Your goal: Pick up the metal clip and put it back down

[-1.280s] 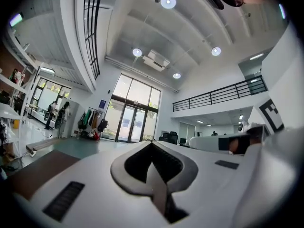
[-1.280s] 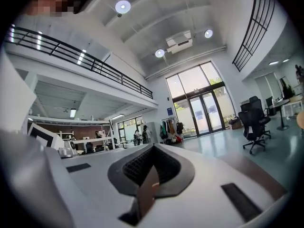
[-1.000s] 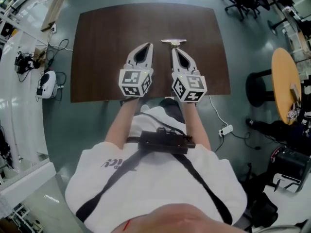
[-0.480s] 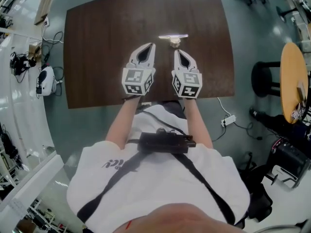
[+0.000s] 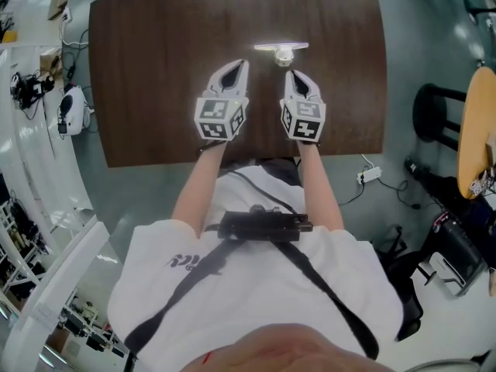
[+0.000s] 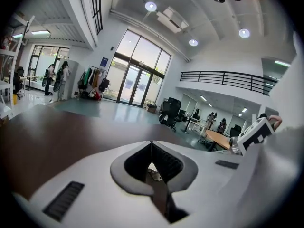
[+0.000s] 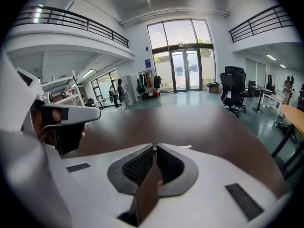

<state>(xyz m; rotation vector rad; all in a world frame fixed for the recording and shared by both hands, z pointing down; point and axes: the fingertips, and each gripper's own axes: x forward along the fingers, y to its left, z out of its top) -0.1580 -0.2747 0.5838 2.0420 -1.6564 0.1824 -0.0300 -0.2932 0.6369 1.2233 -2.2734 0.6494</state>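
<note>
The metal clip (image 5: 280,50) lies on the dark brown table (image 5: 155,68), a bright silver bar with a small knob under it. My right gripper (image 5: 291,73) is shut and empty, its tip just short of the clip on the near side. My left gripper (image 5: 243,63) is also shut and empty, beside it and a little left of the clip. In the right gripper view the jaws (image 7: 155,146) meet at the tips, and a pale edge of the clip (image 7: 187,147) shows just past them. The left gripper view shows its jaws (image 6: 151,142) closed too.
The table's near edge (image 5: 232,160) runs just under my wrists. On the floor to the right are a black stool (image 5: 434,115), a round wooden table (image 5: 477,130) and a power strip (image 5: 370,175). Cables and a white device (image 5: 74,111) lie at the left.
The head view has shifted, so the table fills more of the frame. Both grippers stay shut and side by side, just short of the clip. The clip has not moved on the table.
</note>
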